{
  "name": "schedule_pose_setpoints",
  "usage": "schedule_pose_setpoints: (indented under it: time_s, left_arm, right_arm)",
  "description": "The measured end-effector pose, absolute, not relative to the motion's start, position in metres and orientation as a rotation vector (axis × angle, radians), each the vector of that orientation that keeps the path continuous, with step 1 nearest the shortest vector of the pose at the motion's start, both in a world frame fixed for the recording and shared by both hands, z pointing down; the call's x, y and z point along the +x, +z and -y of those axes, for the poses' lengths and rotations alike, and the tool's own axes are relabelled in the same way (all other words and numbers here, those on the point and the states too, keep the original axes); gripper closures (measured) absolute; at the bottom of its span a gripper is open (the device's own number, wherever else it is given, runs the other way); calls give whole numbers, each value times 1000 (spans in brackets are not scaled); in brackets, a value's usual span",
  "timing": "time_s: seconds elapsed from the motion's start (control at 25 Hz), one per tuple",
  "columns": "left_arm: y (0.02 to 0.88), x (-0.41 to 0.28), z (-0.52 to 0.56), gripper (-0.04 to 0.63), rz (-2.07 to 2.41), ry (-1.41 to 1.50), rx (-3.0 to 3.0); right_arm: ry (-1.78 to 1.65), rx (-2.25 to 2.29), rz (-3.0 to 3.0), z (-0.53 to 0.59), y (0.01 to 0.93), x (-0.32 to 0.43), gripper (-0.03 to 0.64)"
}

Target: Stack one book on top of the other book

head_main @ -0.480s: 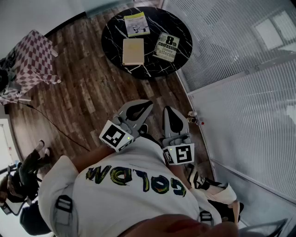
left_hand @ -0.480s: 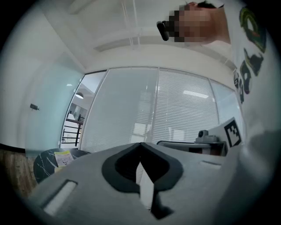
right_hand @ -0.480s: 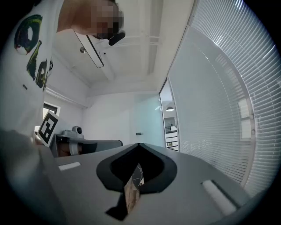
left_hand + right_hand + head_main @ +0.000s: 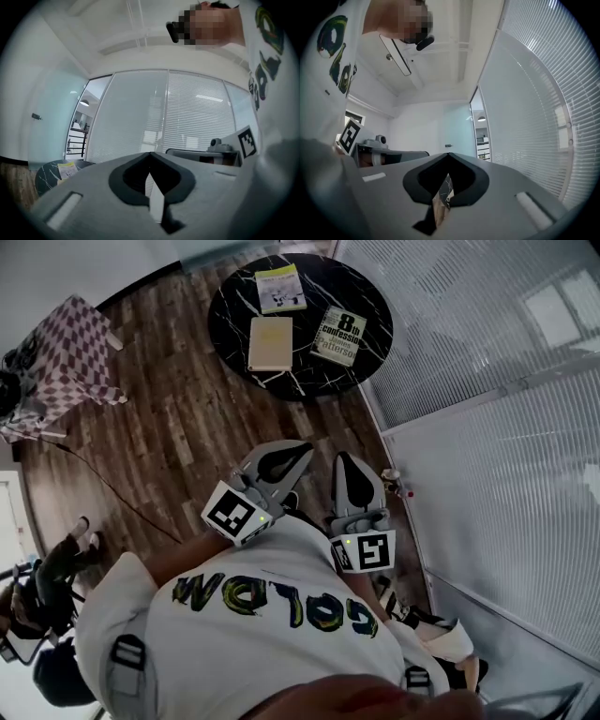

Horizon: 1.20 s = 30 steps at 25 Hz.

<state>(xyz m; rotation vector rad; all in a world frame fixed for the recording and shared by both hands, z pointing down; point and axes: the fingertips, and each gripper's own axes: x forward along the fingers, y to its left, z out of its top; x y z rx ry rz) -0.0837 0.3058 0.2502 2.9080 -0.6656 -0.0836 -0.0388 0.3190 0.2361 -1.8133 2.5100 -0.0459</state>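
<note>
The left gripper (image 4: 298,450) and right gripper (image 4: 343,463) are hovering mid-frame, jaws pressed together, empty. The green book (image 4: 280,288), tan book (image 4: 270,343) and lettered book (image 4: 339,336) are lying, seemingly apart, on the round table (image 4: 225,306) at the top.

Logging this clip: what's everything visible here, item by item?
table: one, round, black marble, top of the head view
yellow-green book: one, on the table's far side
tan book: one, on the table, near left
black-and-white book: one, on the table, right; no book is stacked
checked seat: one, pink and white, far left
cable: one, dark, on the wood floor
blinds: white, behind the glass wall on the right
second person: one, dark clothes, lower left edge
shirt: one, white with lettering, on the wearer
left gripper: one, grey, shut, empty, held near the body
right gripper: one, grey, shut, empty, beside it
</note>
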Motion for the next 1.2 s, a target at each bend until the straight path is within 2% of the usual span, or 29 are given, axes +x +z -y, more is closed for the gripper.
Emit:
schedule_pose_setpoints:
  time_s: [0.52,1.2]
  left_arm:
    - [258,-50,-314,594,729,-83,2855]
    - [262,-42,-299,594,743,-111,2846]
  right_arm:
    - [-107,-1777,-2542,-328,249,-1,615]
    - [-83,-1759,-2562,-313,252,6,615]
